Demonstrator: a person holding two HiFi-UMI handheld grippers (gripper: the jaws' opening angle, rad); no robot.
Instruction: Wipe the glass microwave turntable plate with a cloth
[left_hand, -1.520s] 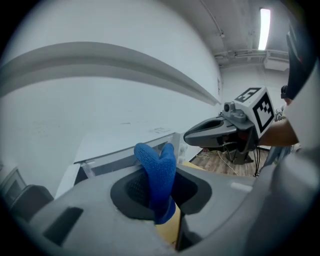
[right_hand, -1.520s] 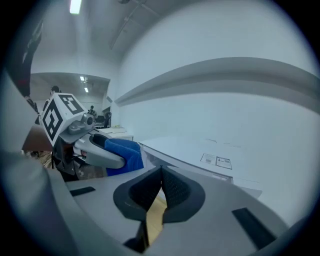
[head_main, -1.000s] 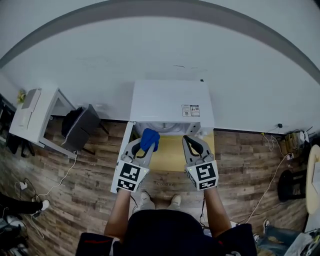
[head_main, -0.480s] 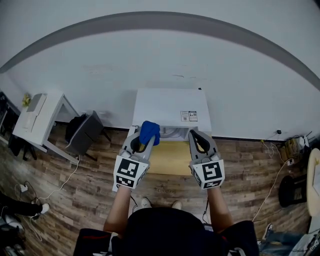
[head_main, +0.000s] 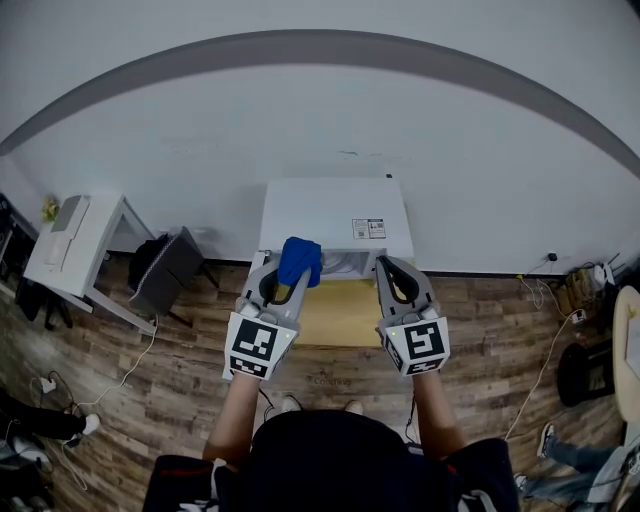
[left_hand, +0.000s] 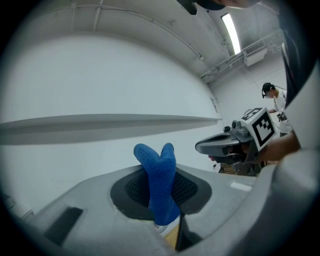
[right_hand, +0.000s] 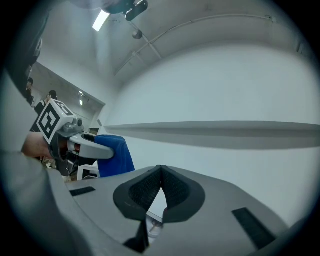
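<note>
The left hand-held gripper (left_hand: 161, 199) is clamped on the blue cloth (head_main: 300, 261). Its own view shows the pads biting the fabric low down, with two rounded ends standing up above the jaws. The right hand-held gripper (right_hand: 160, 192) has its jaws pressed together with nothing between them.

Both are held side by side in front of the white microwave (head_main: 335, 215), above the wood-toned counter (head_main: 335, 318). The turntable plate (head_main: 350, 263) appears to be the pale curved rim showing in the microwave's mouth, between the two grippers. It is small in the head view and mostly hidden, so that is a best reading.

As for handling, the cloth looks light, soft and limp. It will drape and bunch, so a pinch through a fold, as it has now, should hold it well and leave a loose pad for wiping.

The plate is the tricky one. Being glass, it is likely rigid, fairly weighty, slick and breakable. The sensible place to take it is the outer rim, and the right jaws would have to part first to pinch that edge. A grip near the middle offers nothing to bite on, and a one-sided hold on smooth glass could slip or tip.
</note>
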